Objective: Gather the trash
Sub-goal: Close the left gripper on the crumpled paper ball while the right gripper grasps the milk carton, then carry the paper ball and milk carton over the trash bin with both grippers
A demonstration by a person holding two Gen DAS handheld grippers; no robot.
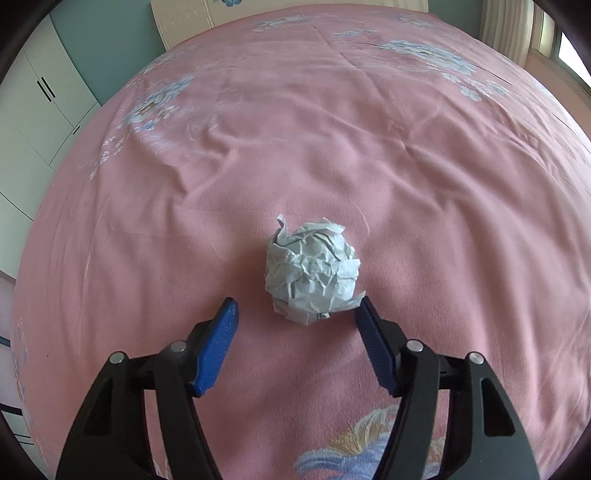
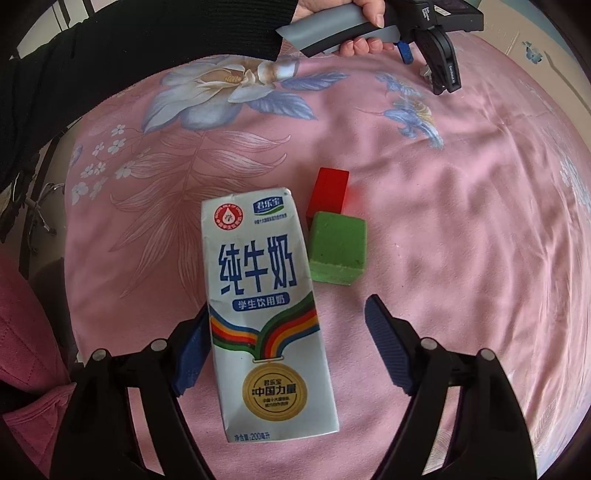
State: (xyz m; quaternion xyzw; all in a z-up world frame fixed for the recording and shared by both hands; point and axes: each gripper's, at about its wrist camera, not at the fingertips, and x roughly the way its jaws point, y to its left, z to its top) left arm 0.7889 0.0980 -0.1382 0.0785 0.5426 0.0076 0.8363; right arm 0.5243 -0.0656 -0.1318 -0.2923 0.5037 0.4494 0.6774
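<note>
A crumpled ball of pale paper [image 1: 313, 271] lies on the pink bedspread [image 1: 332, 147]. My left gripper [image 1: 297, 306] is open, its blue pads just short of the ball on either side; the right pad is close to the ball's edge. In the right wrist view a white milk carton [image 2: 267, 314] lies flat between the fingers of my open right gripper [image 2: 288, 306], close against the left pad; the right pad stands clear of it. The left gripper [image 2: 439, 55] also shows at the top of that view, held in a hand.
A green block [image 2: 338, 252] and a red block [image 2: 328, 192] sit just right of the carton's top. White wardrobe doors [image 1: 40, 110] stand left of the bed, a headboard [image 1: 184, 18] at the far end, a window [image 1: 569, 55] at right.
</note>
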